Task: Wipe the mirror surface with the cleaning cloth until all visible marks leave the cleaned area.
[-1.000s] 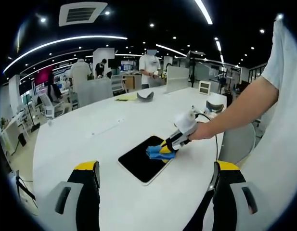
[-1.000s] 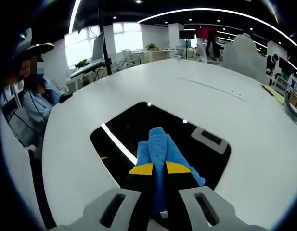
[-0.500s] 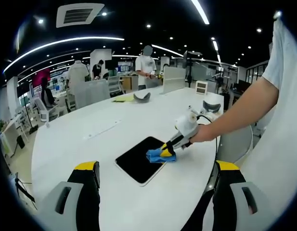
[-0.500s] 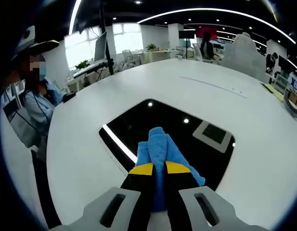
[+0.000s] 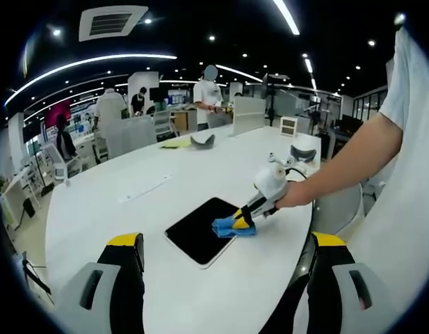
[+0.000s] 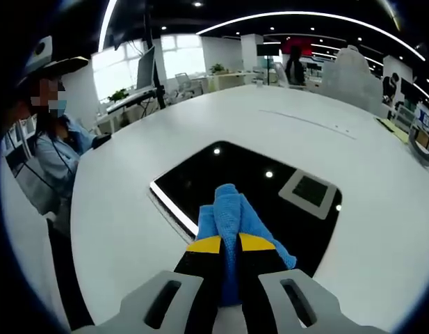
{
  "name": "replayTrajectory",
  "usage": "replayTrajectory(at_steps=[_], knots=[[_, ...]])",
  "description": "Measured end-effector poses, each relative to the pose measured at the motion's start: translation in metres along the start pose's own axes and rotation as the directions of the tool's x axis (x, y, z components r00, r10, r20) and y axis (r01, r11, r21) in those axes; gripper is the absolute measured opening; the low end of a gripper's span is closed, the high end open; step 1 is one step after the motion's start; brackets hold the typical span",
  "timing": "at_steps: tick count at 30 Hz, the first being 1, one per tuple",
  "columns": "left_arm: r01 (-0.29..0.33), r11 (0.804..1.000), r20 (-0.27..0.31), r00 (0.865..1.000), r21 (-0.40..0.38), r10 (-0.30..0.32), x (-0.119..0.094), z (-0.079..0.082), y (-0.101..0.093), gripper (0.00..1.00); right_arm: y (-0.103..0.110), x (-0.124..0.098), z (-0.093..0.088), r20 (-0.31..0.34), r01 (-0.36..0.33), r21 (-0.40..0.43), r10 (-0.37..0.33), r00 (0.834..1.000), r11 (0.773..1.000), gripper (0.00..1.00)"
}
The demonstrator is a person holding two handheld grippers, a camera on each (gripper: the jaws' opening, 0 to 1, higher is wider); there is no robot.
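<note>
Right gripper [image 6: 229, 245]: jaws pinched on the folded blue cleaning cloth [image 6: 231, 212], bunch sticking out past the tips so fabric, not plastic, meets the glass. Cloth pressed on the near edge of the mirror [image 6: 256, 177], which lies flat on the white table [image 6: 131, 229], toward its rounded end by the person. In the left gripper view the right gripper [image 5: 246, 216] comes in at a slant with the cloth [image 5: 234, 227] at the mirror's [image 5: 197, 230] right-hand corner. Left gripper [image 5: 224, 240]: jaws spread wide, holding nothing, held back over the table, probably to keep mirror and cloth in sight. No marks discernible on the glass; ceiling lights reflect in it.
</note>
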State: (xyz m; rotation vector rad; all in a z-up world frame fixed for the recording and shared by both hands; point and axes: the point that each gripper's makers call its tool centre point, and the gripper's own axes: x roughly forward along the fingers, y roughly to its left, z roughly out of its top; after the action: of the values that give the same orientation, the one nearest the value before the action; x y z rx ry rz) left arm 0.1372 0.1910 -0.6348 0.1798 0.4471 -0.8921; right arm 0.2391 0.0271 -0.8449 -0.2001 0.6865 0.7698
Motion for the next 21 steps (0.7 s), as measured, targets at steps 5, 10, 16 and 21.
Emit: replayTrajectory(at_steps=[5, 10, 16, 21], knots=[[0.004, 1.0, 0.002, 1.0, 0.001, -0.004, -0.0019, -0.0004, -0.0015, 0.99, 0.002, -0.001, -0.0009, 0.001, 0.002, 0.002, -0.002, 1.0, 1.0, 0.02], [0.008, 1.0, -0.001, 1.0, 0.005, -0.008, -0.0031, -0.0024, -0.0019, 0.99, 0.0035, -0.0012, -0.0012, 0.0, 0.007, 0.011, -0.007, 1.0, 1.0, 0.02], [0.013, 1.0, 0.001, 1.0, 0.003, -0.013, -0.0031, -0.0035, -0.0021, 0.99, 0.0053, -0.0005, -0.0011, 0.003, 0.007, 0.029, -0.007, 1.0, 1.0, 0.02], [0.016, 1.0, 0.006, 1.0, -0.001, -0.016, -0.0029, -0.0038, -0.0028, 0.99, 0.0085, 0.0021, 0.0004, -0.002, -0.001, 0.031, 0.001, 1.0, 1.0, 0.02]])
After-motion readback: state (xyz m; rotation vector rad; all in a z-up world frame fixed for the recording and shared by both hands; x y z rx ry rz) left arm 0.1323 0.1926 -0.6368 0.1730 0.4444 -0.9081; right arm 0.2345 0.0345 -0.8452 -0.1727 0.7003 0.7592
